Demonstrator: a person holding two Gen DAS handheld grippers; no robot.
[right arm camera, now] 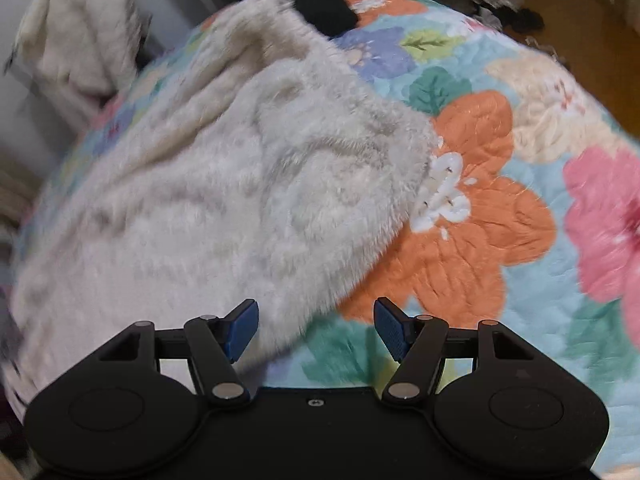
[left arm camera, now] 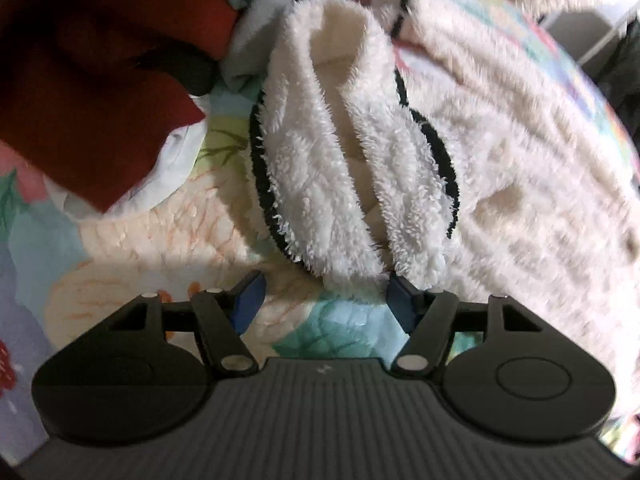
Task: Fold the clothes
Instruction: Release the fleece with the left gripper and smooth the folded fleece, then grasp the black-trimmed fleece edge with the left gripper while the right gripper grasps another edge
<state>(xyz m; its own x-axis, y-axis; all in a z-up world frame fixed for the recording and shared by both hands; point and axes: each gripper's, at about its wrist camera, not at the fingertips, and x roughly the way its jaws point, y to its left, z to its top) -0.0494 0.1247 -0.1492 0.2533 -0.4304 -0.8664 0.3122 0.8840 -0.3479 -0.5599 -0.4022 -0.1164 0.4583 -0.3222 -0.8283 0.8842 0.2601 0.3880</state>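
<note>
White fleece garment (left arm camera: 500, 152) is lying rumpled on the floral quilt (right arm camera: 480, 216), both claws, left claw (left arm camera: 326, 300) and right claw (right arm camera: 316, 330), hovering spread and empty, likely needing an edge pinch next.

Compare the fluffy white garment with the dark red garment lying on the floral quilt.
The fluffy white garment is long-piled fleece with black trim; the dark red garment looks smooth and plain. The white one spreads wide, one black-edged part standing up in loose folds between the open left gripper's fingers; the red one lies bunched to the side, away from it. Both rest unfolded on the floral quilt.
</note>
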